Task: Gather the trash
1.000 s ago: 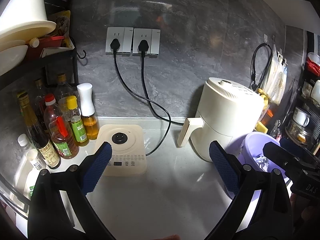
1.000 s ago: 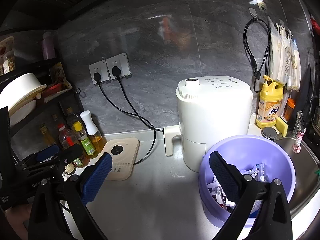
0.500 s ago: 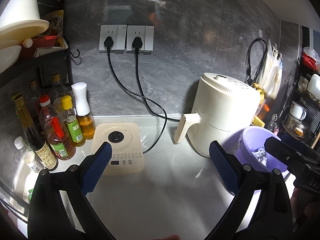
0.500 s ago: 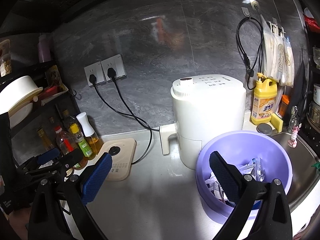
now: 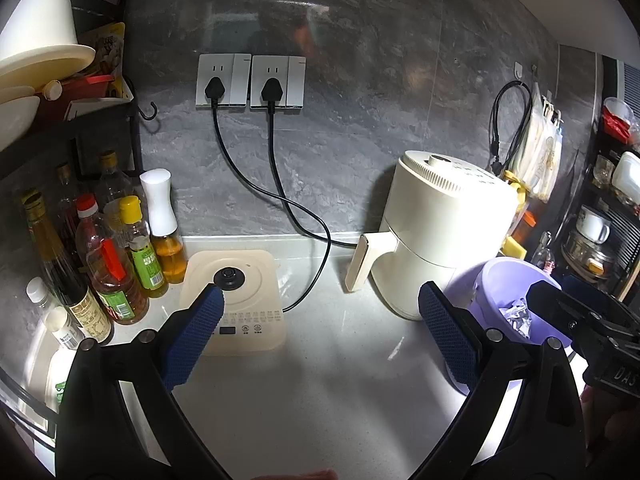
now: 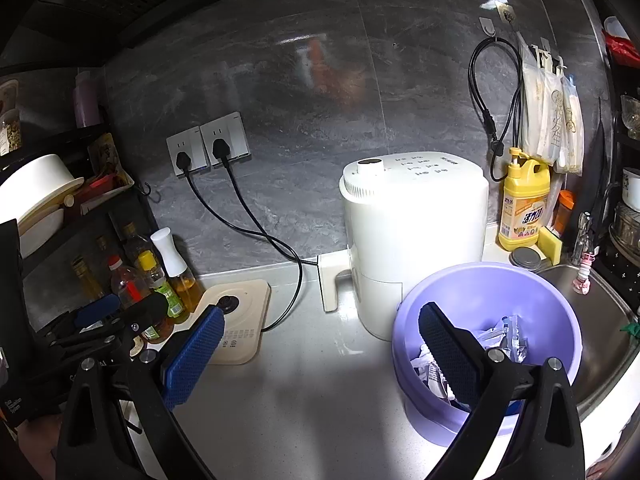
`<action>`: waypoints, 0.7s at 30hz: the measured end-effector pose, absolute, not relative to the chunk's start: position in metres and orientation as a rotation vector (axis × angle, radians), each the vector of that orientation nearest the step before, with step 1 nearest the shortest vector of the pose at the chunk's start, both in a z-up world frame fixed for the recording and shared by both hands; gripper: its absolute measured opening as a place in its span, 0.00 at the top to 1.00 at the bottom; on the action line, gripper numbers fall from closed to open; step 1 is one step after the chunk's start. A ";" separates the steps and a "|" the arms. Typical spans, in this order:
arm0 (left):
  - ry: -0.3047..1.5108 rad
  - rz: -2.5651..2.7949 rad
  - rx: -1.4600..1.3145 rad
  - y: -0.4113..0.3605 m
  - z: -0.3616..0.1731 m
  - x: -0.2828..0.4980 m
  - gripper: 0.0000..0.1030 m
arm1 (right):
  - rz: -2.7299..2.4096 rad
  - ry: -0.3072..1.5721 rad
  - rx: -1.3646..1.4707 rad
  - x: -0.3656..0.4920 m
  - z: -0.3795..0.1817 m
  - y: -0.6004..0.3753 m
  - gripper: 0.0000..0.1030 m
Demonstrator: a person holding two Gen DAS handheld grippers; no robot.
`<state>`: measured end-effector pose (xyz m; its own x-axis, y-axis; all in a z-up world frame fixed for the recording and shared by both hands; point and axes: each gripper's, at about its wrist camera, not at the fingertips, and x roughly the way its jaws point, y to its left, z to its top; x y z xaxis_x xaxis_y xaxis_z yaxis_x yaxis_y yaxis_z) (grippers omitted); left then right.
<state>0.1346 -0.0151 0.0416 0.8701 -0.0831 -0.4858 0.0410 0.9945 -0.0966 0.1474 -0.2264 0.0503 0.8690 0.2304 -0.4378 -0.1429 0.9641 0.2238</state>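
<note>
A purple plastic bin (image 6: pixel 532 292) stands on the white counter, right of a white air fryer (image 6: pixel 412 236). Crumpled wrappers (image 6: pixel 504 336) lie inside it; the left wrist view shows the bin (image 5: pixel 500 280) and some foil wrappers (image 5: pixel 518 314) at the right. My right gripper (image 6: pixel 320 354) hangs open above the counter, its right finger over the bin's near rim, with nothing held. My left gripper (image 5: pixel 320 336) is open and empty over bare counter, in front of an induction cooker (image 5: pixel 236 300). The other gripper (image 5: pixel 580 328) shows at the right edge.
Oil and sauce bottles (image 5: pixel 120 252) crowd the left corner under a shelf with white bowls (image 5: pixel 40 44). Two black cords (image 5: pixel 280 192) run from wall sockets across the counter. A yellow detergent bottle (image 6: pixel 524 204) and a steel sink (image 6: pixel 600 320) lie right.
Both grippers have drawn back slightly from the wall, so the fryer and bin sit a little farther off. Both stay open and empty.
</note>
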 end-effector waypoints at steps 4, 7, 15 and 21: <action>0.511 -0.066 -0.084 -0.016 0.042 0.134 0.06 | 0.195 0.480 0.187 0.147 0.050 -0.227 0.07; 0.509 -0.059 -0.081 -0.016 0.042 0.134 0.06 | 0.195 0.481 0.185 0.147 0.050 -0.228 0.07; 0.511 -0.067 -0.093 -0.016 0.041 0.133 0.06 | 0.198 0.474 0.189 0.144 0.051 -0.228 0.07; 0.509 -0.063 -0.084 -0.018 0.040 0.134 0.06 | 0.194 0.473 0.201 0.142 0.050 -0.234 0.07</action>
<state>0.1335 -0.0184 0.0403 0.8713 -0.0813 -0.4840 0.0393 0.9946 -0.0964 0.1423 -0.2344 0.0500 0.8727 0.2306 -0.4305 -0.1378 0.9620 0.2358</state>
